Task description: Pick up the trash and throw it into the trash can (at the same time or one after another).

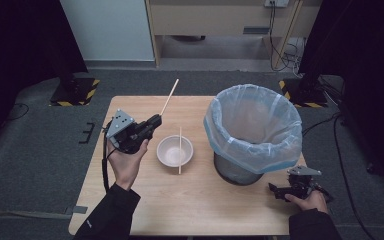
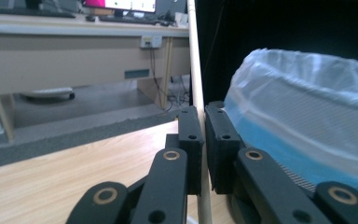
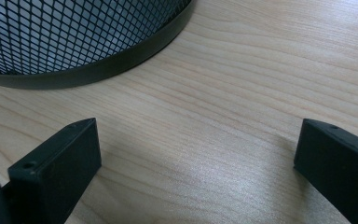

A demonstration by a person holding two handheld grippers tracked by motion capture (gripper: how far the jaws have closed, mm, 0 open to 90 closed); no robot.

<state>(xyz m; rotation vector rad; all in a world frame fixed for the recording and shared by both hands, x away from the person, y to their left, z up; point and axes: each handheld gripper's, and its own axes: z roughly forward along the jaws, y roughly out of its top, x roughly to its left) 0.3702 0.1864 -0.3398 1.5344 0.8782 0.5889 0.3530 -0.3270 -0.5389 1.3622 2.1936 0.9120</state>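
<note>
Left jaws: pressed together on a thin, pale wooden chopstick (image 2: pixel 197 88), which runs upright between the pads in the left gripper view and pokes out beyond the left gripper (image 1: pixel 152 121) toward the table's far edge in the high view.
Right jaws: spread wide with nothing between them; the right gripper (image 1: pixel 276 189) rests low on the light wooden table (image 1: pixel 200 200), near the foot of the bin.
Held stick, handling: judged very light and stiff, smooth enough to swivel or slide in flat pads, and liable to snap if bent hard. The pinch sits near one end, so the long free part may swing.
Second chopstick (image 1: pixel 180 150): lies across the rim of a small white round bowl (image 1: pixel 171 150), just beside the left hand.
Best hold on it: probably mid-length, where it bridges the bowl and stands clear of the table; the bowl looks light and may shift if nudged.
Bin: a black wire-mesh wastebasket (image 1: pixel 235 171) lined with a translucent blue-white plastic bag (image 1: pixel 252 122), between the bowl and the right gripper.
</note>
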